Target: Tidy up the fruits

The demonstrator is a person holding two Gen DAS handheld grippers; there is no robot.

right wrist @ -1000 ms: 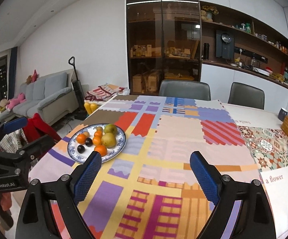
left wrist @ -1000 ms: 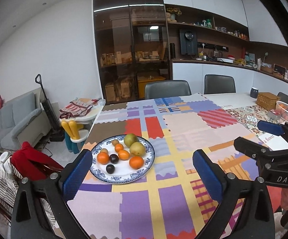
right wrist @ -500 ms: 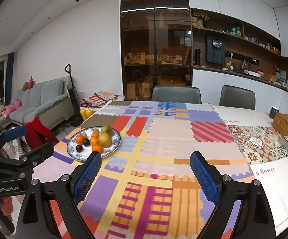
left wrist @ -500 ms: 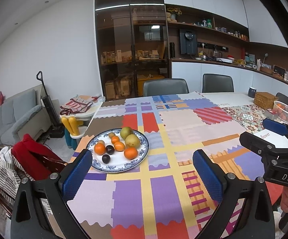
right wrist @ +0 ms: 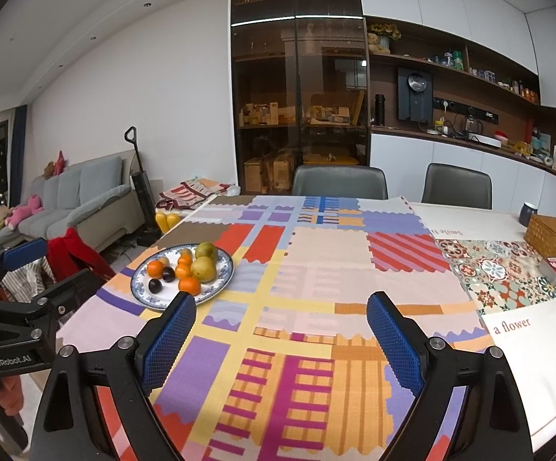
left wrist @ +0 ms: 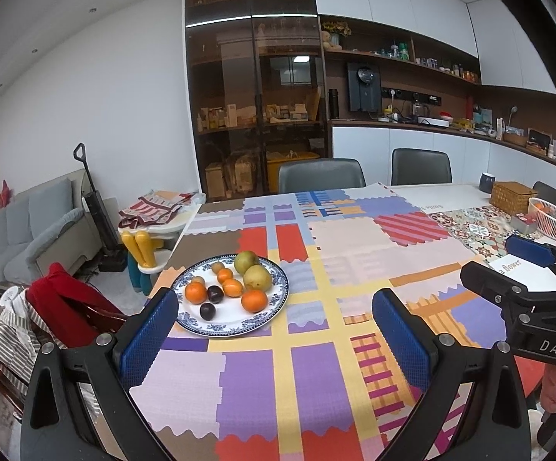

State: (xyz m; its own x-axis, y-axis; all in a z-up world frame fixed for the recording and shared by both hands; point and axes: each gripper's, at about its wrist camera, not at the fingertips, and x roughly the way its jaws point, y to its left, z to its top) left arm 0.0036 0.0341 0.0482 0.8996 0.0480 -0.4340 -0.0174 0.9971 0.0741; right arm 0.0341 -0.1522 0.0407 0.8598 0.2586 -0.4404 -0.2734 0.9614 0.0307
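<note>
Hovering side by side over the near edge of the table (right wrist: 539,365), both grippers are standing with jaws spread wide and gripping nothing. The left gripper (left wrist: 274,330) is sitting just short of the plate (left wrist: 274,303), its left finger (left wrist: 145,332) overlapping the plate's near rim in its own view, though I cannot tell whether it is touching. The right gripper (right wrist: 281,338) is hanging over bare patchwork cloth (right wrist: 316,269), with the plate off to its left.

The plate is lying near the table's left edge, and beyond that edge a chair with a red jacket (left wrist: 66,303) is crowding the floor. To the right of the plate the cloth is running wide and free across the middle of the table; a wicker box (right wrist: 552,234), a dark mug (right wrist: 527,213) and a white basket (left wrist: 550,217) are sitting well apart at the far right.

On the plate, two pears (left wrist: 256,276) are resting at the back right, touching each other, the rear one tipping its narrower end away from the grippers. Oranges (left wrist: 254,300) are spreading across the middle and front, two dark plums (left wrist: 207,311) are lying toward the front left, and small brown fruits (left wrist: 217,267) are sitting at the rear left. The round ones are showing no long axis.
</note>
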